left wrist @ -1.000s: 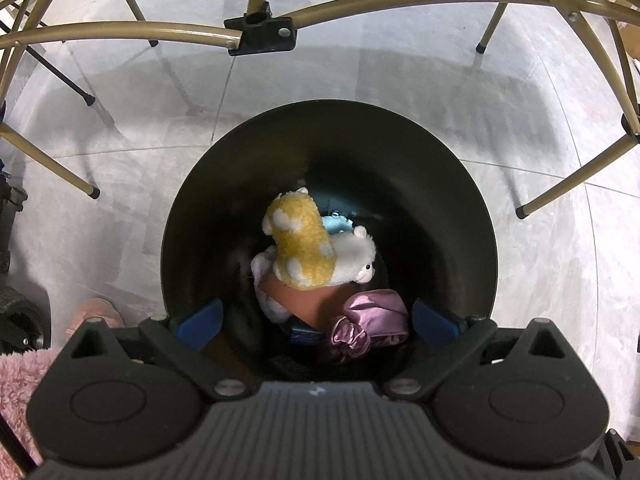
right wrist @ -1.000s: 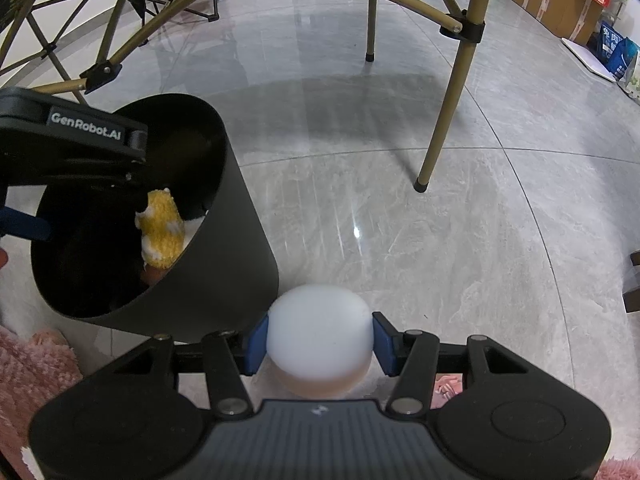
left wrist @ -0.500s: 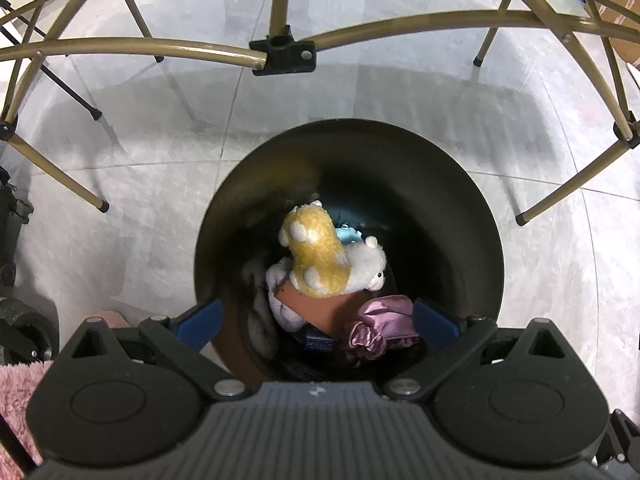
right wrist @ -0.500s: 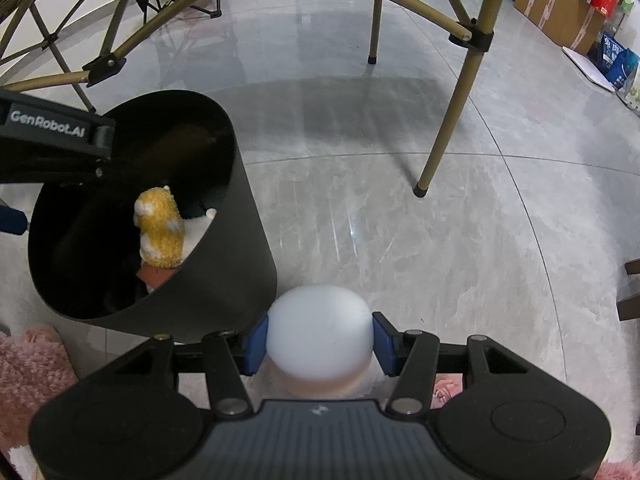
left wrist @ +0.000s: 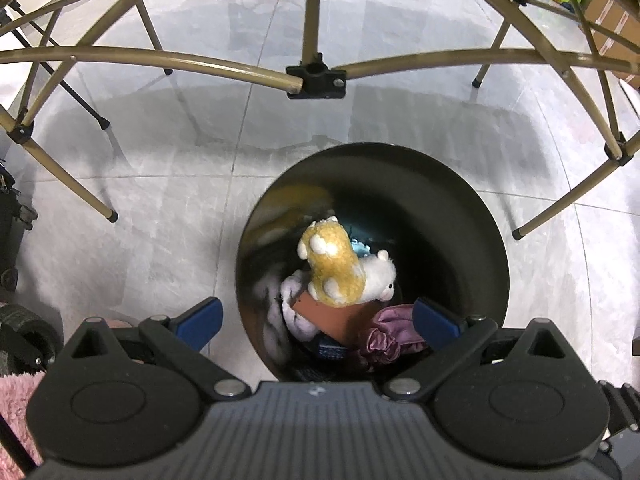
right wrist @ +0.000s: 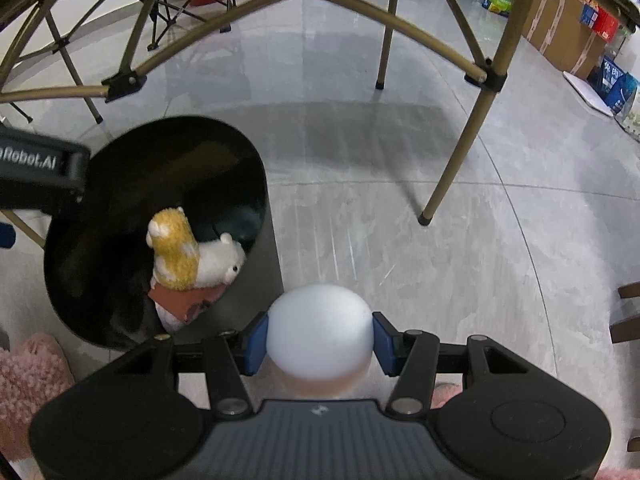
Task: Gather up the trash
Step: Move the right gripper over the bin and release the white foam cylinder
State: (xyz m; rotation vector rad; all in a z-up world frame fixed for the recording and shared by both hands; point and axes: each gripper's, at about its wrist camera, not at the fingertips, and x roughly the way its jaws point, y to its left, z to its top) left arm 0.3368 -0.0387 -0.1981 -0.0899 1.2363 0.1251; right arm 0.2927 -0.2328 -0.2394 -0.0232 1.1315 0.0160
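A black round bin [left wrist: 494, 280] stands on the grey floor; it also shows in the right wrist view [right wrist: 260, 184]. Inside lie a yellow-and-white plush toy [left wrist: 336, 268], a brown card [left wrist: 332, 316] and purple shiny fabric [left wrist: 392, 336]. My left gripper [left wrist: 316, 320] is open and empty, above the bin's near rim. My right gripper [right wrist: 318, 338] is shut on a white foam ball [right wrist: 320, 332], to the right of the bin and above the floor. The plush toy [right wrist: 180, 252] shows there too.
Gold table legs and struts [left wrist: 312, 32] arch over the bin, with black joints [left wrist: 318, 80]. One leg [right wrist: 460, 148] stands right of the bin. Pink fuzzy fabric [right wrist: 28, 376] lies at the near left. Cardboard boxes [right wrist: 568, 36] line the far right.
Both grippers have risen and drawn back; the bin looks smaller and lower in the left view. The right gripper has moved nearer the bin, still holding the ball.
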